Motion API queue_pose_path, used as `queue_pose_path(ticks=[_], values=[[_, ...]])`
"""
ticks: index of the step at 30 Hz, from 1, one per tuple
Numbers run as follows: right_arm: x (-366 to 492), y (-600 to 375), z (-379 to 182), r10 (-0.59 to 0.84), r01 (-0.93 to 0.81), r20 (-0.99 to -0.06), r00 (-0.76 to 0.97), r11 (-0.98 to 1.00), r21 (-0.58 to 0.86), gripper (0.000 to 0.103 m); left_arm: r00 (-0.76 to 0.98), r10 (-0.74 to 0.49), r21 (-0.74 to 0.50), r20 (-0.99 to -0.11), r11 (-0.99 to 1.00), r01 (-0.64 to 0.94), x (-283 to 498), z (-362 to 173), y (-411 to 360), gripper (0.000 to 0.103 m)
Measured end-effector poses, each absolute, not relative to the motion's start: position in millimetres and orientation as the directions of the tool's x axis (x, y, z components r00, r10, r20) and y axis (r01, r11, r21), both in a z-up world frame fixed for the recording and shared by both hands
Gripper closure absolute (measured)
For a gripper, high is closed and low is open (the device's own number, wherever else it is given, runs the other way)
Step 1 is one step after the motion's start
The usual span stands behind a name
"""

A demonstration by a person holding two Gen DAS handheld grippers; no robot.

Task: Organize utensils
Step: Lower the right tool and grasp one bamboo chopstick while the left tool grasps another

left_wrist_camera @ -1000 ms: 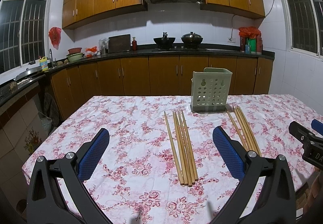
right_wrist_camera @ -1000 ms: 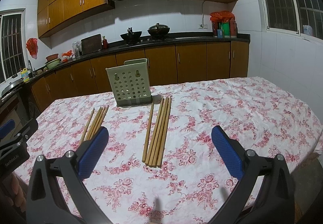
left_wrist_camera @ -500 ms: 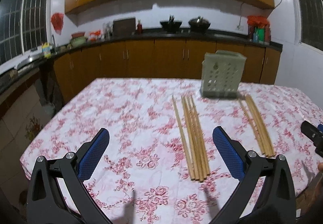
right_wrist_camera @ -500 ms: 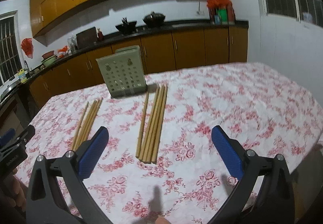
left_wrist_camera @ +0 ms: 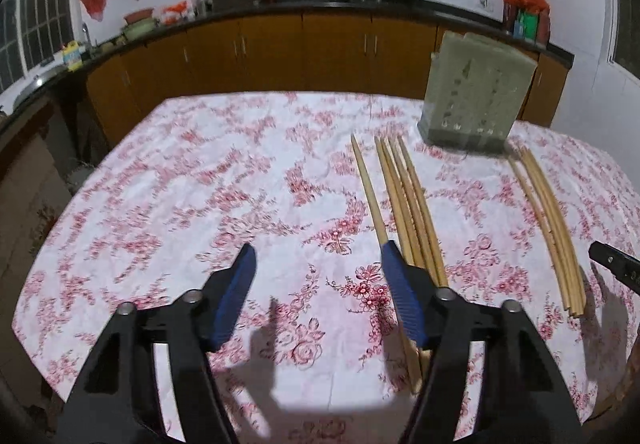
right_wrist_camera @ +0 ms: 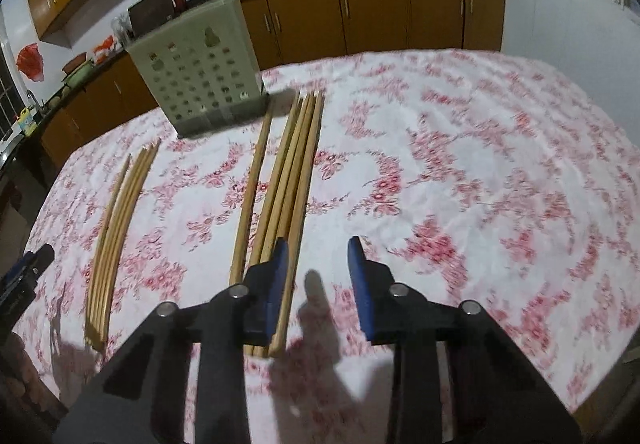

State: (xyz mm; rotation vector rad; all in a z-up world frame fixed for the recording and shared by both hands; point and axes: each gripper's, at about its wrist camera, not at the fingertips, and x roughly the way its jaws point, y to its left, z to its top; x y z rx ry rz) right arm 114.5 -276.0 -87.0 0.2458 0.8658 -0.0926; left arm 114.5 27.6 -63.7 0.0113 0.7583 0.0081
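Both tongs, left tongs [left_wrist_camera: 318, 294] and right tongs [right_wrist_camera: 318, 276], gape empty beside their chopsticks [right_wrist_camera: 288, 179]: light, stiff, slippery sticks, best pinched mid-length for the holder [right_wrist_camera: 200, 71].

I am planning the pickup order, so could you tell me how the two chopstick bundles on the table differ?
The left bundle has one stick lying apart from its pack; the right bundle lies tighter. The left gripper is at the left bundle; the right gripper at the right. Both are plain wood, in front of the green holder.
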Motion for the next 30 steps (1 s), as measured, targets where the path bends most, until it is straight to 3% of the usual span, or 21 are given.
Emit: queue_pose_path(ticks=[5, 10, 17, 25, 30], values=[[129.2, -273.9, -96.7, 0.044, 0.159, -0.791, 0.611, 0.971, 0.177, 0.075, 0.691, -0.006, 0.007, -0.723, 1.000, 0.015, 127.1, -74.1, 26.5, 0.050], [133.2, -273.9, -99.6, -0.006, 0.164, -0.792, 0.610, 0.979, 0.119, 0.094, 0.667, -0.066, -0.032, -0.742, 0.997, 0.064, 132.1, -78.6, 22.5, 0.057], [133.3, -283.4, -98.9, 0.008, 0.176, -0.790, 0.613, 0.973, 0.146, 0.094, 0.628, -0.143, -0.084, -0.765, 0.989, 0.123, 139.1, -83.8, 13.6, 0.072], [133.7, -283.2, -99.1, 0.002, 0.177, -0.790, 0.613, 0.974, 0.139, 0.094, 0.587, -0.187, -0.116, -0.787, 0.981, 0.157, 143.4, -90.5, 5.1, 0.081], [135.1, -280.3, -99.3, -0.004, 0.166, -0.789, 0.614, 0.978, 0.125, 0.094, 0.587, -0.152, -0.078, -0.795, 0.986, 0.150, 147.2, -93.1, 0.8, 0.094]])
